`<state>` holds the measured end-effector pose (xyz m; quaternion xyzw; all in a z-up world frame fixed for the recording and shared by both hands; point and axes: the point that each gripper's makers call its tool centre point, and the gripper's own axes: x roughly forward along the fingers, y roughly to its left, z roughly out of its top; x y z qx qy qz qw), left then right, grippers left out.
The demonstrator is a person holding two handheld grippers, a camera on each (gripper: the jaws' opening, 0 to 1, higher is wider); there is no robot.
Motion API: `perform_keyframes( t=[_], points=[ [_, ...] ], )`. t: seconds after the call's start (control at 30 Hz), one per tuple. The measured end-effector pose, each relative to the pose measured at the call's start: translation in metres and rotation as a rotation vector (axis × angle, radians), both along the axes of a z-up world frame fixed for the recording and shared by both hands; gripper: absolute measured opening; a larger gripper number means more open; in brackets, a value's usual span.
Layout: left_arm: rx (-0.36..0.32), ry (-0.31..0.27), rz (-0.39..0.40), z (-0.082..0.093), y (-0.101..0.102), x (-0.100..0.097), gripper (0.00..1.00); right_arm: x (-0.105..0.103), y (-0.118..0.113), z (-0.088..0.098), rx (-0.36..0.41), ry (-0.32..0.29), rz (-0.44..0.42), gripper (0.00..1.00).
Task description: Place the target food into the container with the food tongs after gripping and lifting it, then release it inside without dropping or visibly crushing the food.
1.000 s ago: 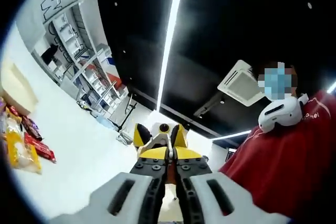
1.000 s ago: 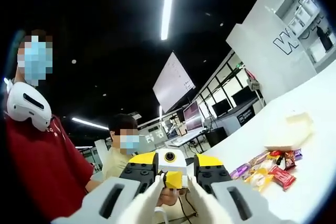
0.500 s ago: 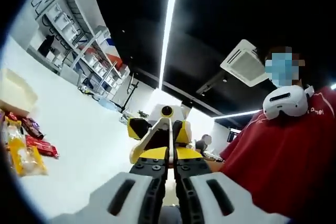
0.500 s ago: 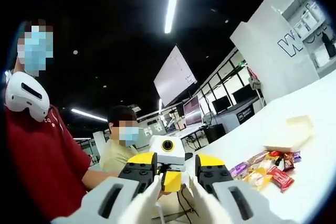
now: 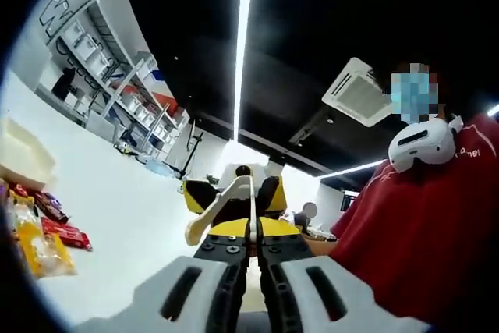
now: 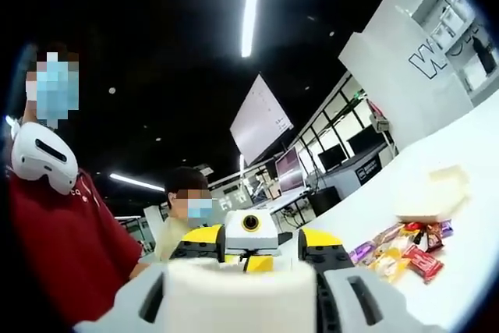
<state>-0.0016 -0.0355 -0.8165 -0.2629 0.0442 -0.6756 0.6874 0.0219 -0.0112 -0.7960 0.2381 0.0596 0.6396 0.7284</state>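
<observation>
Several wrapped snacks lie right of the right gripper, well apart.

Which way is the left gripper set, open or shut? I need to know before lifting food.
Shut: in the left gripper view the left gripper's jaws meet with no gap.

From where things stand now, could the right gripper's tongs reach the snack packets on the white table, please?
Probably not without turning first. The right gripper points up and away, facing the other gripper, while the snack packets lie off to its side on the white table. Nothing seems to block that path.
</observation>
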Motion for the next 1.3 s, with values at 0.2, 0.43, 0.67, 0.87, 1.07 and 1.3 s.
perform_keyframes(
  t=[0.2,0.43,0.67,0.87,1.07,1.3],
  points=[
    [0.011,0.002,-0.014,0.0,-0.003,0.0,0.01,-0.003,0.002,-0.004,-0.022,-0.011,0.004,0.32],
    [0.014,0.013,-0.024,-0.002,-0.004,-0.002,0.01,-0.003,0.002,-0.01,-0.057,-0.033,-0.003,0.27],
    [0.026,0.028,-0.011,-0.003,-0.003,0.0,0.02,-0.005,0.003,-0.006,-0.045,-0.032,-0.002,0.21],
    [-0.002,0.038,0.076,-0.004,0.009,0.012,0.11,0.003,-0.004,-0.001,-0.02,-0.02,-0.04,0.21],
    [0.023,-0.004,0.191,-0.011,0.027,0.024,0.11,0.014,-0.009,-0.003,-0.02,-0.023,-0.099,0.21],
    [0.054,-0.16,0.435,-0.01,0.053,0.047,0.0,0.021,-0.008,-0.009,-0.03,-0.014,-0.124,0.22]
  ],
)
